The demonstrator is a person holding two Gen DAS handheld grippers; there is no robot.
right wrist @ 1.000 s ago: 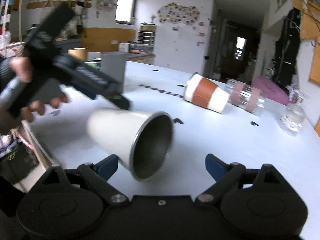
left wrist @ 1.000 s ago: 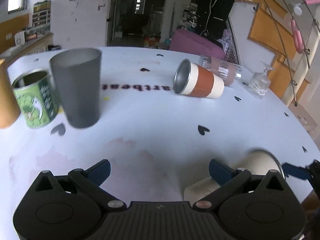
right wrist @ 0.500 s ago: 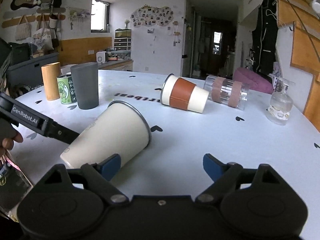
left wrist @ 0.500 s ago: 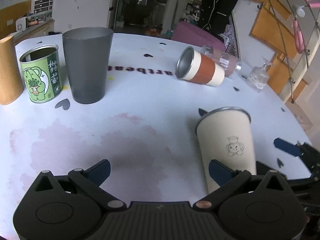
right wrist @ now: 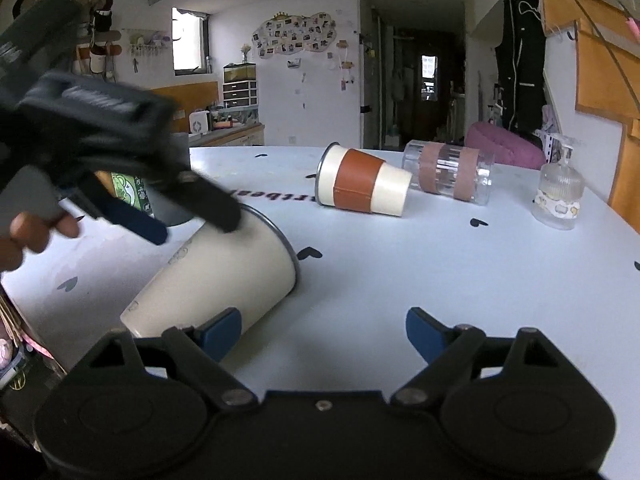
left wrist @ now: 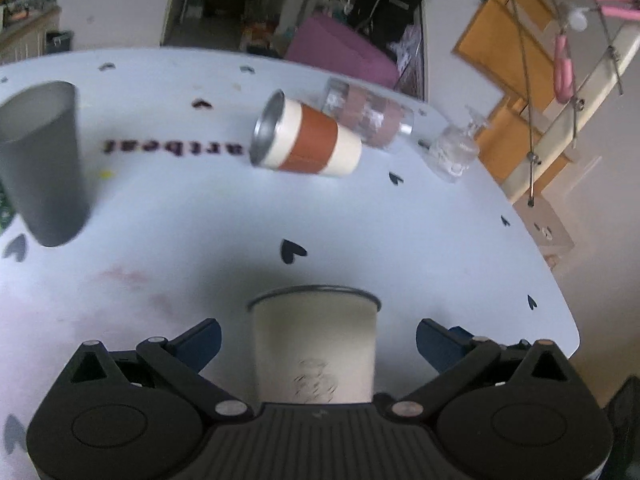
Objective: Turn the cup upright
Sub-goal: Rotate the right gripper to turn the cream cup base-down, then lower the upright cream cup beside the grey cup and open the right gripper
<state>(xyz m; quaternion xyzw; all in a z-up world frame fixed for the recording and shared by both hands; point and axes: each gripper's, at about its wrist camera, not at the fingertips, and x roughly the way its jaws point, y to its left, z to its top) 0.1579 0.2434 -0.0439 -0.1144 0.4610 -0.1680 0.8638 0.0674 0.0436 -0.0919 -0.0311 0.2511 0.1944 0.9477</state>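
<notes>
A cream metal cup lies on its side on the white table, mouth pointing away. It sits between the open fingers of my left gripper, with a gap on each side. In the right wrist view the same cream cup lies left of centre, and the left gripper hovers over it with its fingers spread. My right gripper is open and empty; its left fingertip is beside the cup's lower wall.
A cream-and-brown cup and a clear glass lie on their sides further back. A small glass bottle stands near the right edge. A grey tumbler stands at the left, with a green can beside it.
My left gripper has swung right so that the cream cup now lies between its open fingers. In the right wrist view the left gripper has come in over the cup.
</notes>
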